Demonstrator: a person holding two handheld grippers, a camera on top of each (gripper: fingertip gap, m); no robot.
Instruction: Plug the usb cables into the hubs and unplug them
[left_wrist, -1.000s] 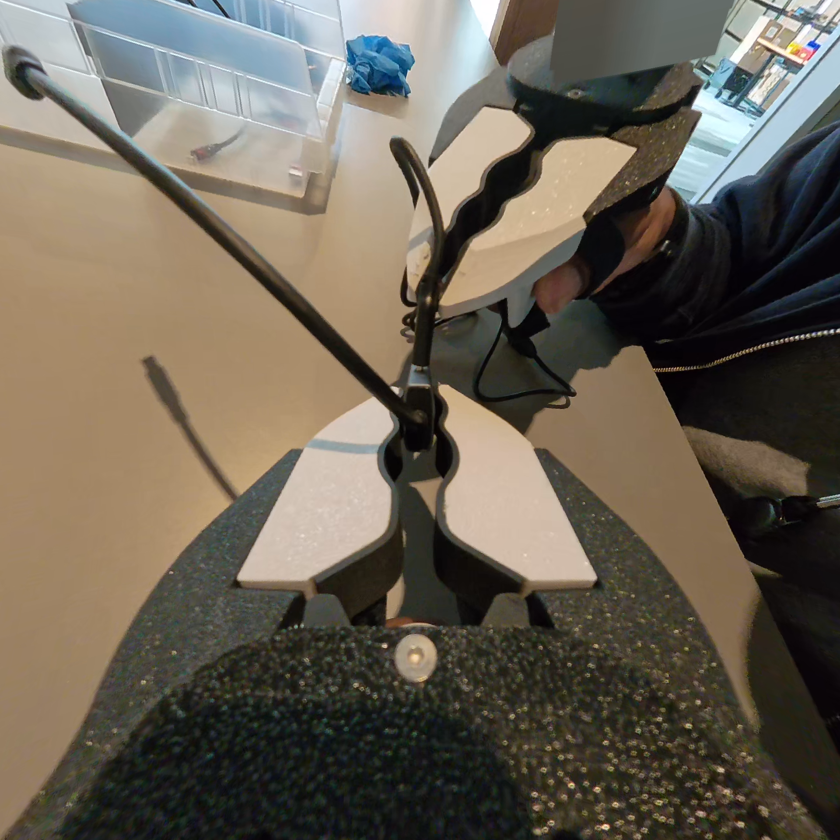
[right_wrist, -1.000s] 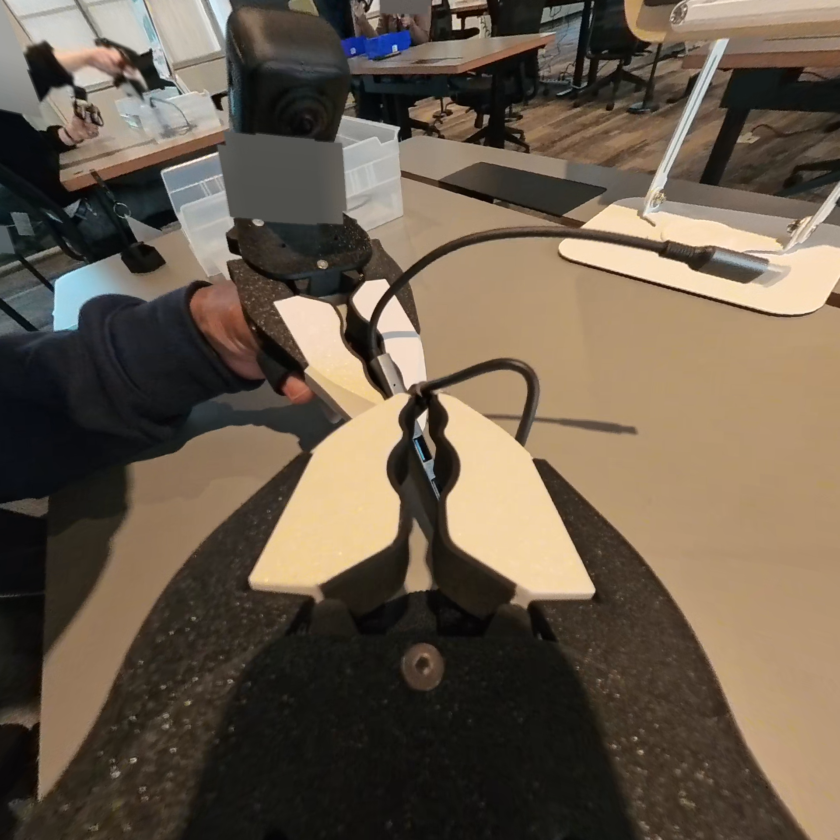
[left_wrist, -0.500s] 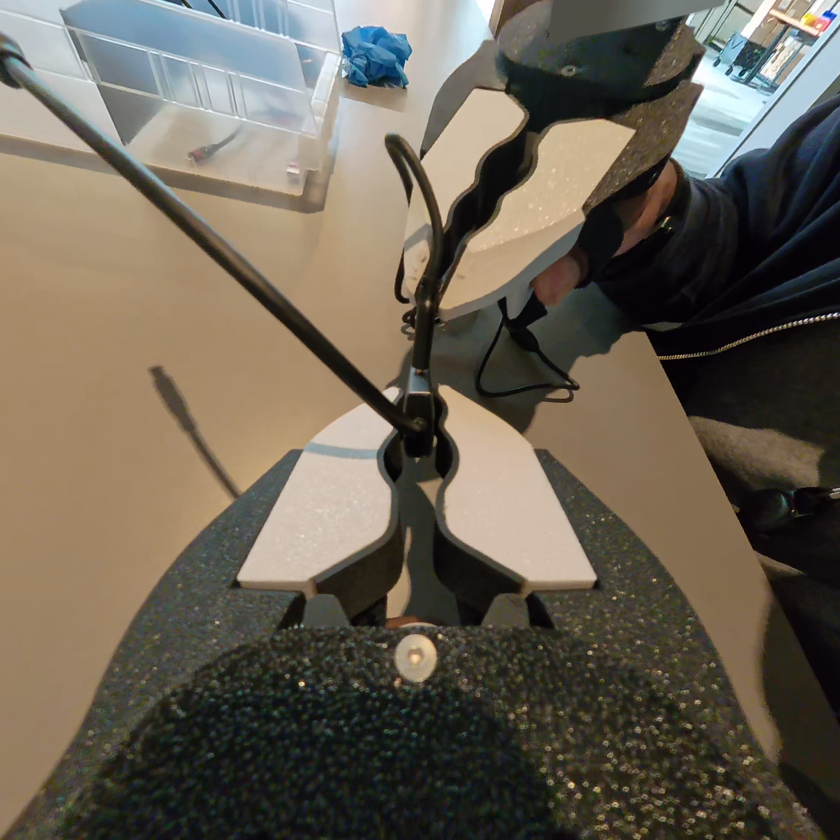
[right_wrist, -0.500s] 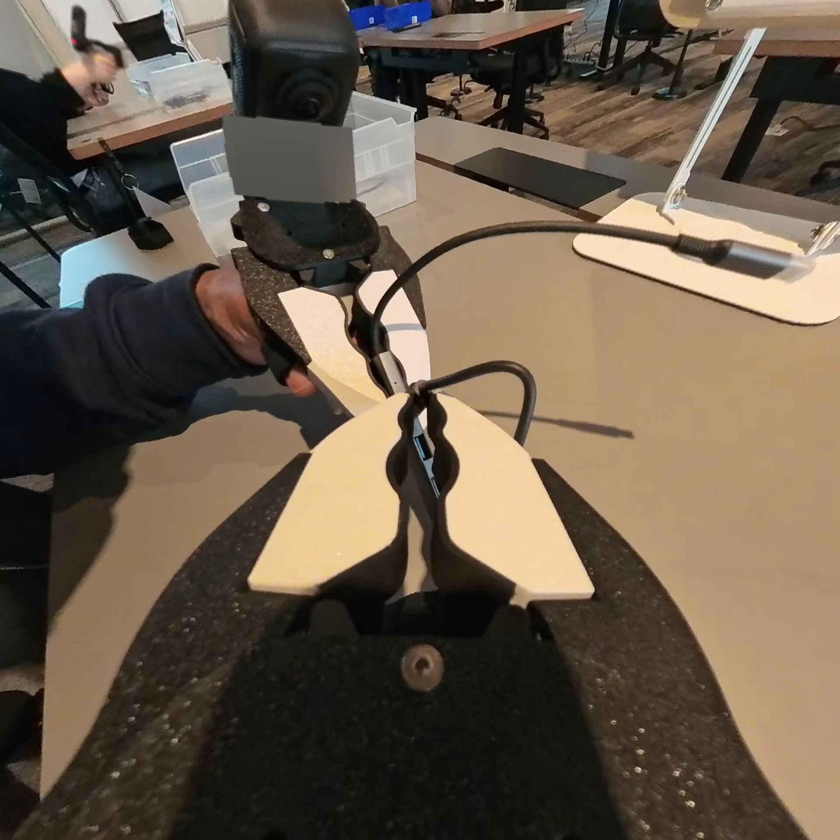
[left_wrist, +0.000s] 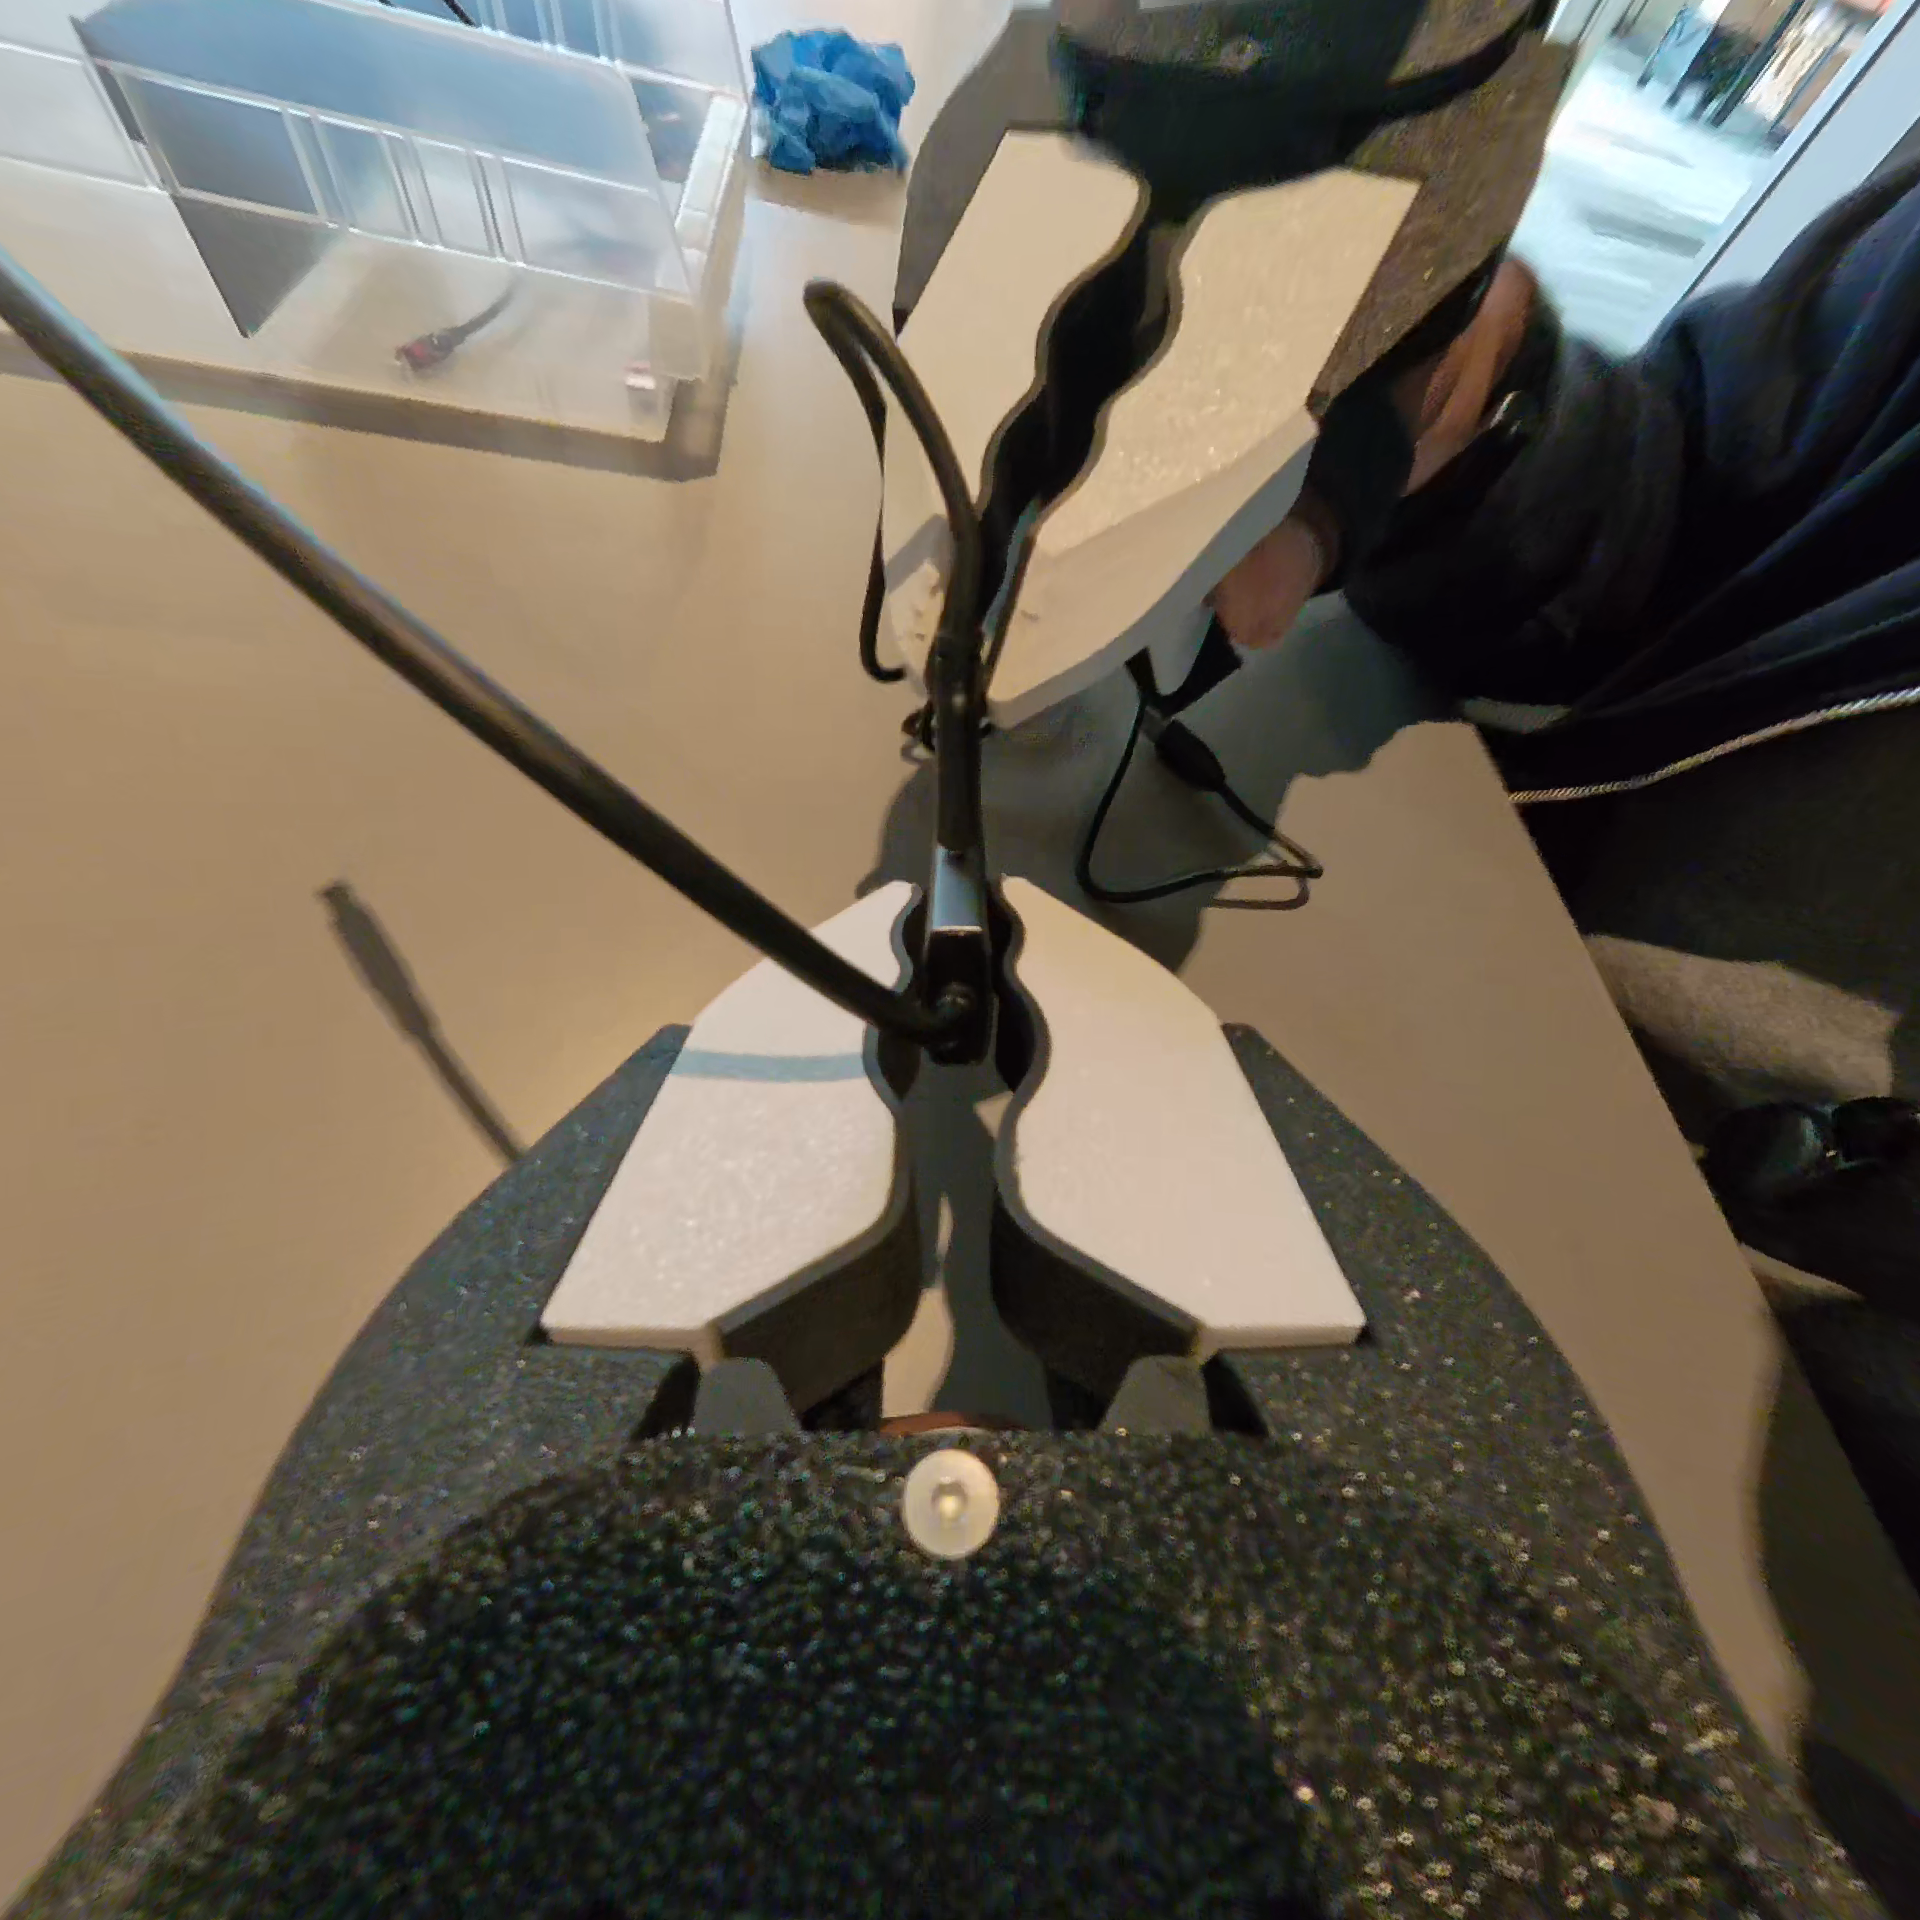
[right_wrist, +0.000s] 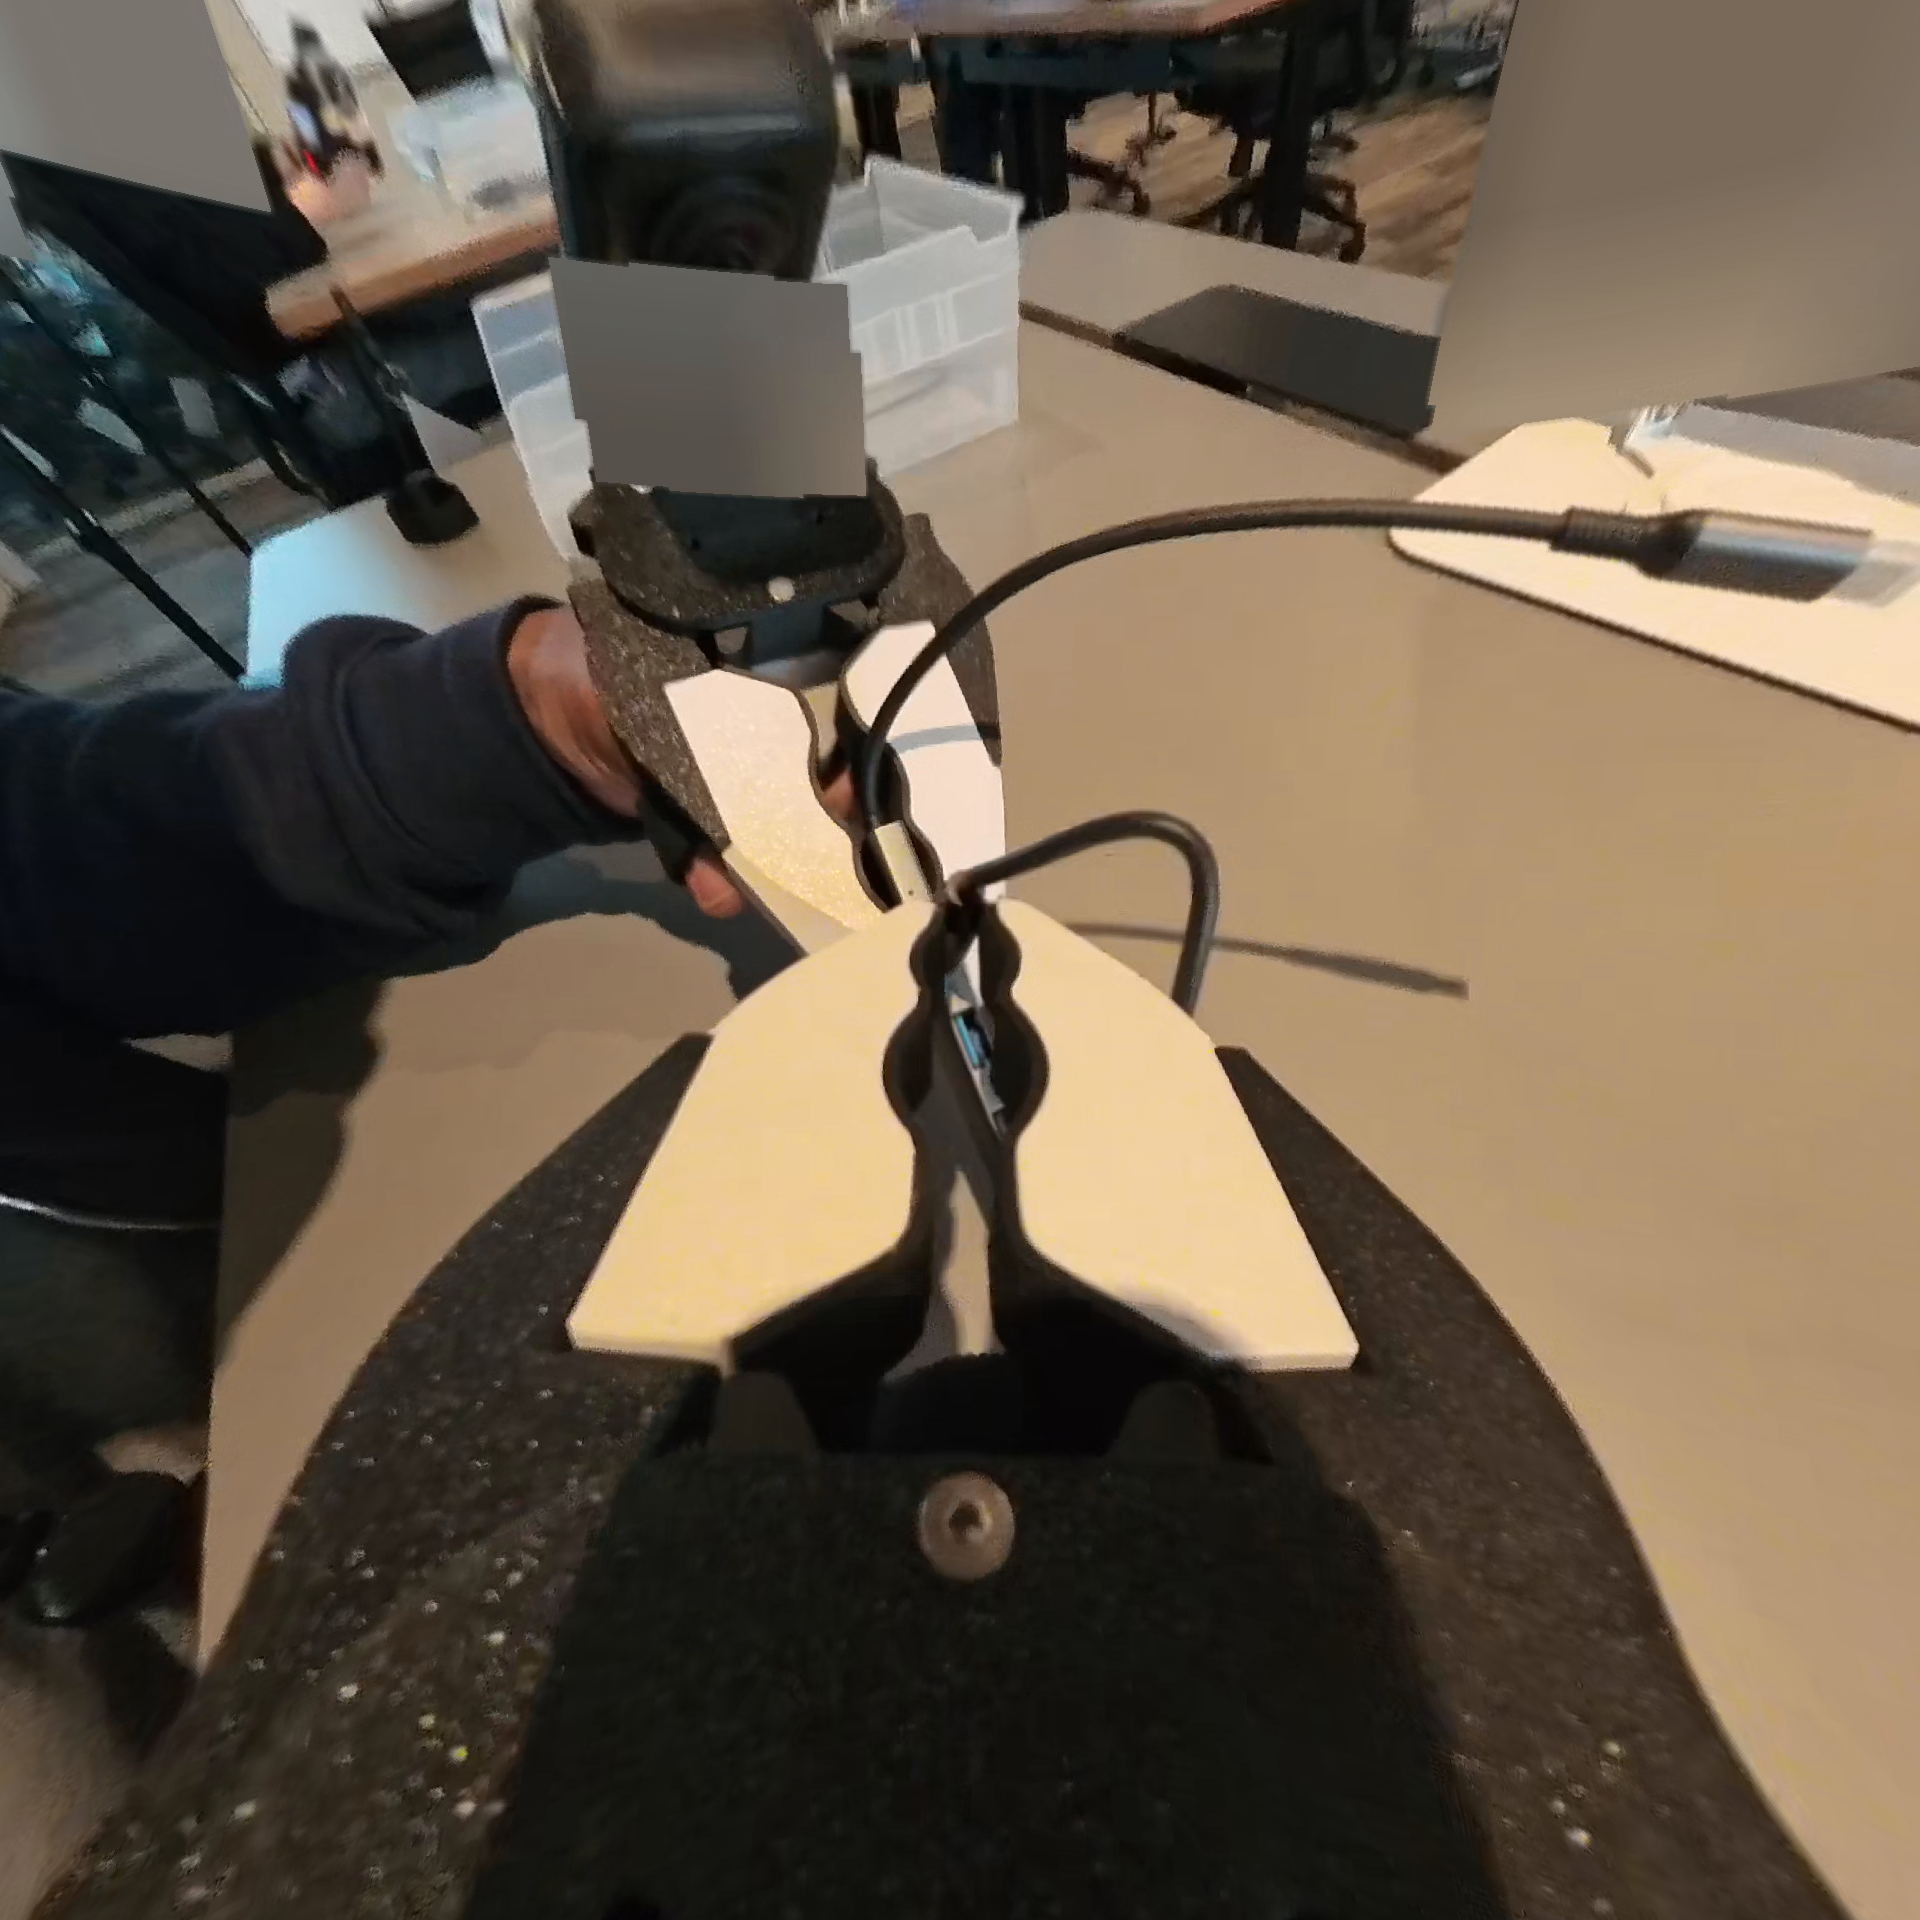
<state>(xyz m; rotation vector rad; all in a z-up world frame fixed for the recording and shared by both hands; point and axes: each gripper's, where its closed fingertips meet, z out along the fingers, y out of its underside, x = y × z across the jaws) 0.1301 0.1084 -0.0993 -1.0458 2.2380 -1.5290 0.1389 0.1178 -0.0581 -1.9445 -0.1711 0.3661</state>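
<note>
Holding hub clamped in your right gripper fingers, plug clamped in left gripper. Plug looks unseated; next, align tip squarely with port.

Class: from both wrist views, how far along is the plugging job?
Done: left gripper jaws clamp the usb plug, right gripper jaws clamp the hub. In hand: plug tip sits by the hub's end. Left: the blue port looks empty, so inserting, then unplugging.
</note>
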